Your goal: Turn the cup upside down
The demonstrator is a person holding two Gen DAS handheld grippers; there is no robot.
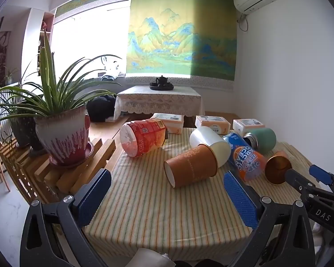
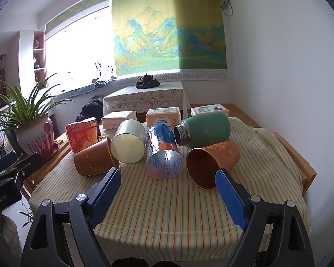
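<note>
Two brown paper cups lie on their sides on the striped tablecloth. The left one [image 1: 191,166] [image 2: 93,160] has its base toward me in the left wrist view. The right one [image 2: 213,164] [image 1: 278,169] shows its open mouth. A white cup [image 1: 209,144] [image 2: 129,144] lies between them. My left gripper [image 1: 167,191] is open and empty, short of the left brown cup. My right gripper [image 2: 167,189] is open and empty; one finger [image 2: 229,198] overlaps the right cup's rim in view.
A blue-orange bottle [image 2: 164,153], a green flask [image 2: 204,131] and a red snack bag [image 1: 142,138] lie among the cups. Tissue packs [image 2: 162,115] line the table's far edge. A potted plant [image 1: 62,138] stands on a wooden rack at left.
</note>
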